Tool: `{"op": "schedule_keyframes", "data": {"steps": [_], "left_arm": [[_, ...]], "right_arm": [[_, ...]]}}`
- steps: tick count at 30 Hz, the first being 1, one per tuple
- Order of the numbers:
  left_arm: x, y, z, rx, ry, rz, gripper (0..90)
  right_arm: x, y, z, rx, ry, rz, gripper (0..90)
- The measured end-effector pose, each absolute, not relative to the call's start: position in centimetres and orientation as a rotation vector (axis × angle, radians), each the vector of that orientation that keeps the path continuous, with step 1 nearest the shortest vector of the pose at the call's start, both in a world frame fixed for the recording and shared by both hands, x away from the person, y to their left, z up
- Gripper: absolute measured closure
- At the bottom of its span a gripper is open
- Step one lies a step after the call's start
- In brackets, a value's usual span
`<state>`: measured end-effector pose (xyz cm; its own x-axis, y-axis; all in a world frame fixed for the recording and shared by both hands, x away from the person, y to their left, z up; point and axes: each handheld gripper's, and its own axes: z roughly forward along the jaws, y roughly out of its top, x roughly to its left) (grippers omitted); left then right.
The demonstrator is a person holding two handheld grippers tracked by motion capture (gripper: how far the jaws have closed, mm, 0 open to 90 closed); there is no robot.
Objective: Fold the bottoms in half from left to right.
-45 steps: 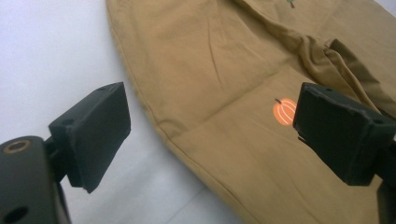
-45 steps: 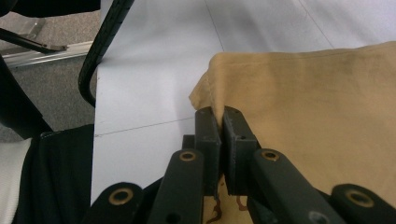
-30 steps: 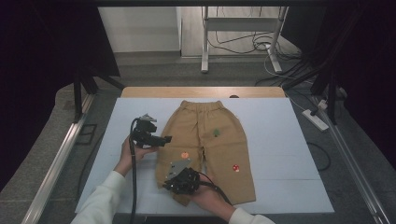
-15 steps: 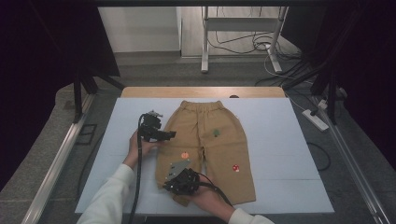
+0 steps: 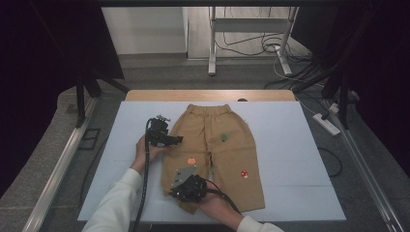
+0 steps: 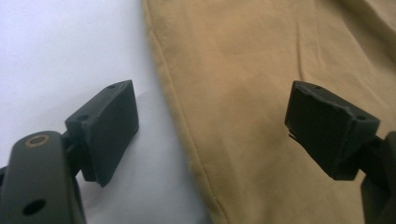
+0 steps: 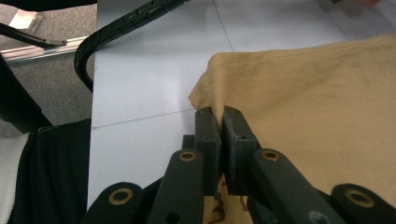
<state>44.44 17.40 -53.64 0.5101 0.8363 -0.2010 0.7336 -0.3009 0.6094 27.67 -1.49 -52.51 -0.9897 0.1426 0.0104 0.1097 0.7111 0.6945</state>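
Since a second ago the left claw has moved farther and right onto the left edge of the trousers; right claw stays put at the near-left hem. Trousers lie flat on the table, waistband far, legs near, small patches on the front. Right claw is pressed together, pinching the hem corner, fabric bunched up between the jaws. Left claw is spread wide, jaws straddling the side seam, one over bare table, one over cloth, nothing gripped. Risk: left claw closing too high catches no fabric or only the top layer, so the leg sags or twists when lifted. Thin hem pinch may also slip out.
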Motion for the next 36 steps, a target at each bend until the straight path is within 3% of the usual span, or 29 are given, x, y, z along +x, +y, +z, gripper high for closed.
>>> {"op": "schedule_keyframes", "data": {"steps": [4, 6, 15, 18, 36], "left_arm": [[44.5, 17.7, -53.7, 2.084, 1.288, 0.213, 18.7], [44.4, 18.0, -53.7, 2.076, 1.273, 0.198, 24.1], [44.4, 18.2, -54.1, 2.043, 1.206, 0.029, 80.4], [44.3, 18.2, -53.8, 2.026, 1.191, 0.018, 83.8], [42.7, 18.3, -50.6, 1.938, 1.082, -0.013, 84.3]], "right_arm": [[27.7, -1.5, -52.5, 0.208, 2.866, 1.147, 85.4], [27.6, -1.5, -52.5, 0.208, 2.866, 1.145, 85.4], [27.6, -1.5, -52.5, 0.203, 2.867, 1.153, 85.3], [27.6, -1.5, -52.5, 0.205, 2.869, 1.155, 85.3], [27.1, -2.6, -51.3, 0.2, 2.864, 1.226, 85.4]]}}
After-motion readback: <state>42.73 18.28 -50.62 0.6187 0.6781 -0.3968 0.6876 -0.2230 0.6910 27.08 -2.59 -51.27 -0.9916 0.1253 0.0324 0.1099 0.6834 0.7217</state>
